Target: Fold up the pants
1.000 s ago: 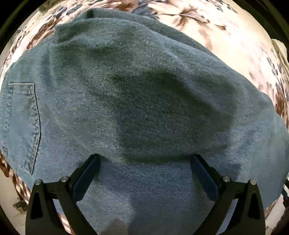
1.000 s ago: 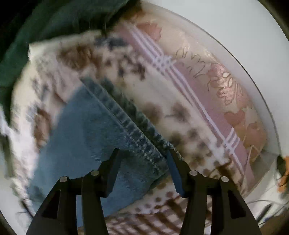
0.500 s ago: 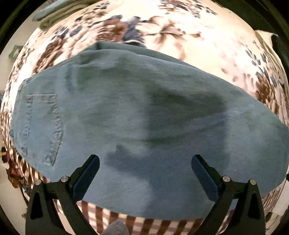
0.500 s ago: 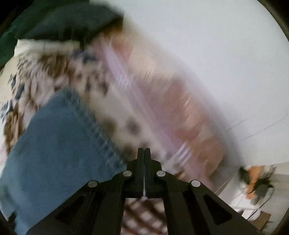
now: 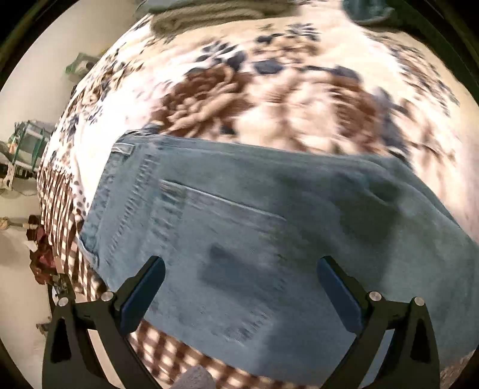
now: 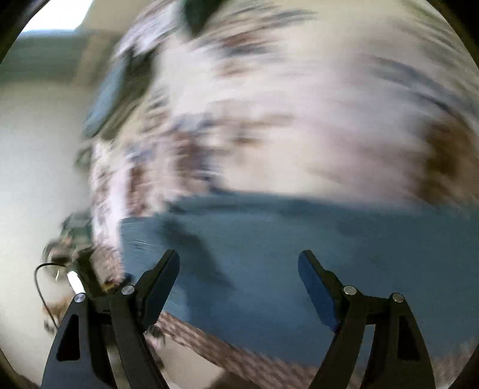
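The blue denim pants [image 5: 269, 239] lie flat on the floral bedspread [image 5: 269, 89], back pocket up, waistband toward the left. My left gripper [image 5: 239, 287] is open and empty, hovering above the pants' near edge. In the blurred right wrist view the pants [image 6: 299, 254] fill the lower half. My right gripper [image 6: 239, 278] is open and empty above them, apart from the cloth.
The bed's checked border [image 5: 60, 203] runs along the left and near edge, with pale floor [image 5: 18, 269] beyond. Other garments [image 5: 194, 15] lie at the far end of the bed. Clutter and a cable [image 6: 51, 269] sit by the bed corner.
My left gripper has pulled back and up; the pants look smaller and the pocket has shifted toward centre. My right gripper shut, then opened wide, and has swung fast across to face the pants.
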{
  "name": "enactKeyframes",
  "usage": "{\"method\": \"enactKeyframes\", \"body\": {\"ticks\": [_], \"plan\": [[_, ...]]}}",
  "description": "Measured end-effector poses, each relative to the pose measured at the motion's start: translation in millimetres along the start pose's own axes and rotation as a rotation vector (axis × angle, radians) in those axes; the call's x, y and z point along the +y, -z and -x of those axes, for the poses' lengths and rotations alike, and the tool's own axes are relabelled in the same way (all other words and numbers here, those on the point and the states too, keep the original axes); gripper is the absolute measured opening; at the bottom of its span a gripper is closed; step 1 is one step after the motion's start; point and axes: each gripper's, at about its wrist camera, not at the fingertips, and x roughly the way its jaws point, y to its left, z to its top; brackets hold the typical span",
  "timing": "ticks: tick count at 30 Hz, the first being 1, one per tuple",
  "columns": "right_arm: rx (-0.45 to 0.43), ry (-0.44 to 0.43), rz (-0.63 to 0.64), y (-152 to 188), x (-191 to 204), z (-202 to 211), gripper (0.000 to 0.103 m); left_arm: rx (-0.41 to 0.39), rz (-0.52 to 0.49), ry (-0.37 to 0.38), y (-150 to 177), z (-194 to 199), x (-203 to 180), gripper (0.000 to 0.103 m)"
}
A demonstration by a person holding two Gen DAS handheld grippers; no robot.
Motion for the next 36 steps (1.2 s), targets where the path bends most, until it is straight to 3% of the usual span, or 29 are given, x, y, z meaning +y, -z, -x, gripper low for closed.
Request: {"method": "enactKeyframes", "body": {"ticks": [3,4,6,12,15,18,19,21,24,28,29,30,31,32,34,36], "plan": [[0.12,0.018,0.106,-42,54,-79,0.078,0.026,0.012,0.012,-15,-13,15,0.103],[0.185,0.048,0.13,-49,65,-103,0.065,0.037,0.011,0.012,-15,-13,17,0.103],[0.32,0.101,0.173,-50,79,-137,0.051,0.057,0.016,0.035,-20,-23,26,0.103],[0.609,0.043,0.221,-8,72,-155,0.051,0.123,0.065,0.121,-26,-46,49,0.103],[0.607,0.035,0.229,-16,71,-161,0.053,0.137,0.068,0.146,-27,-56,57,0.103],[0.576,-0.068,0.153,-37,74,-179,0.063,0.131,0.047,0.15,-26,-60,60,0.103],[0.577,-0.021,0.147,-42,72,-188,0.055,0.131,0.032,0.151,-25,-62,60,0.103],[0.616,0.105,0.162,-44,69,-202,0.022,0.137,0.003,0.147,-25,-65,61,0.103],[0.56,0.139,0.129,-63,67,-175,0.016,0.13,-0.033,0.153,-24,-65,59,0.103],[0.378,0.109,0.039,-96,52,-108,0.019,0.15,-0.027,0.149,-26,-62,61,0.103],[0.352,0.126,0.065,-98,52,-97,0.024,0.153,-0.019,0.154,-27,-58,60,0.103],[0.339,0.162,0.126,-99,56,-88,0.04,0.151,-0.008,0.161,-29,-54,62,0.103],[0.35,0.176,0.17,-98,65,-88,0.06,0.145,0.002,0.169,-31,-49,62,0.103],[0.368,0.186,0.208,-93,68,-91,0.066,0.137,0.009,0.179,-34,-45,62,0.103],[0.43,0.21,0.297,-78,69,-94,0.068,0.119,0.017,0.204,-40,-37,58,0.103],[0.475,0.259,0.359,-58,89,-123,0.068,0.113,0.013,0.236,-47,-34,47,0.103]]}}
